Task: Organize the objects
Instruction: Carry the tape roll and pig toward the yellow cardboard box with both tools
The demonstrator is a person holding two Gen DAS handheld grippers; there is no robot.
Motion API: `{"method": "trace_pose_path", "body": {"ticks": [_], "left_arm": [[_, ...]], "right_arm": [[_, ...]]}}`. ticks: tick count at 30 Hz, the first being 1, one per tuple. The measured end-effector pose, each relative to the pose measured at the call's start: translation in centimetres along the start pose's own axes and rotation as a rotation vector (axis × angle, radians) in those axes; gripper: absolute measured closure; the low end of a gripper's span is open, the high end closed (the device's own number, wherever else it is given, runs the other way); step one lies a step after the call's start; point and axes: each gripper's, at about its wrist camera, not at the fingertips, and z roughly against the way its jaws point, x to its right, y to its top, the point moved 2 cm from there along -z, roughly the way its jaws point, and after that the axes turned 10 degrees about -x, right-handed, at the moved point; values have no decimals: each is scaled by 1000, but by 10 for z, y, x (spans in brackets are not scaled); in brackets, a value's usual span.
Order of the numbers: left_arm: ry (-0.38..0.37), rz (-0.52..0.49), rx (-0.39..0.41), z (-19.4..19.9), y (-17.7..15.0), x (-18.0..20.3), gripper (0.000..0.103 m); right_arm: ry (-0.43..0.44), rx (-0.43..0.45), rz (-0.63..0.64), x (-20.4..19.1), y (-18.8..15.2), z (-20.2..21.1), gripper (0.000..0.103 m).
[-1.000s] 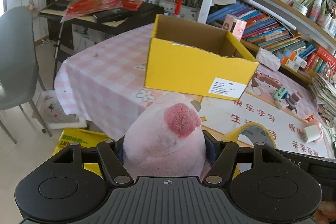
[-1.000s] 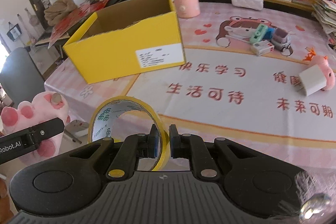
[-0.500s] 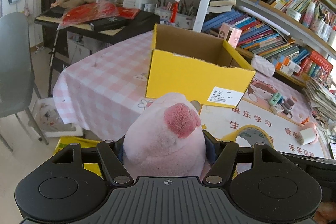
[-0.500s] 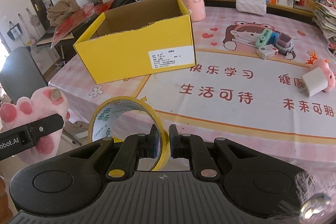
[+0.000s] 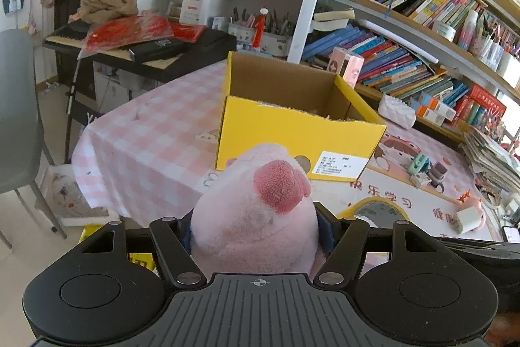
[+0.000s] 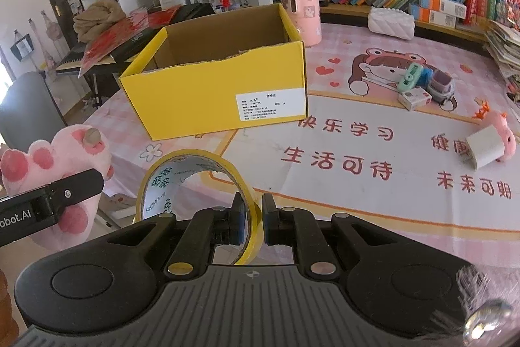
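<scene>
My left gripper [image 5: 255, 236] is shut on a pink plush paw [image 5: 253, 217], which fills the gap between its fingers. The same plush paw [image 6: 55, 165] shows at the left of the right wrist view, off the table's near edge. My right gripper [image 6: 253, 221] is shut on the rim of a yellow tape roll [image 6: 191, 181], held upright just above the table edge. The tape roll [image 5: 373, 210] also peeks out behind the plush in the left wrist view. An open yellow cardboard box [image 6: 221, 77] stands on the table ahead of both grippers; what shows of its inside looks bare.
Small toys and erasers [image 6: 422, 86], a white cube with a pink figure [image 6: 487, 145], a pink cylinder [image 6: 300, 8] and a white pouch [image 6: 390, 20] lie on the pink tablecloth [image 6: 357, 158]. Bookshelves [image 5: 422, 31] run behind; a grey chair [image 5: 16, 119] stands left.
Both held objects stay gripped. Both views have drawn back a little from the table, so the yellow box looks smaller and more of its inside shows.
</scene>
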Motion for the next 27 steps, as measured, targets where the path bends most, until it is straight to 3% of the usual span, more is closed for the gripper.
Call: {"method": "trace_pose_path", "body": {"ticks": [6, 12, 21, 27], "left_arm": [[3, 6, -1, -9, 12, 1, 36], [24, -5, 47, -18, 36, 4, 36], [57, 12, 167, -45, 104, 10, 36], [94, -31, 176, -79, 137, 28, 36]], "right_arm": [[7, 13, 43, -4, 12, -6, 93], [35, 32, 65, -6, 39, -17, 93], [62, 202, 148, -5, 128, -22, 93], [26, 233, 215, -1, 181, -56, 93]]}}
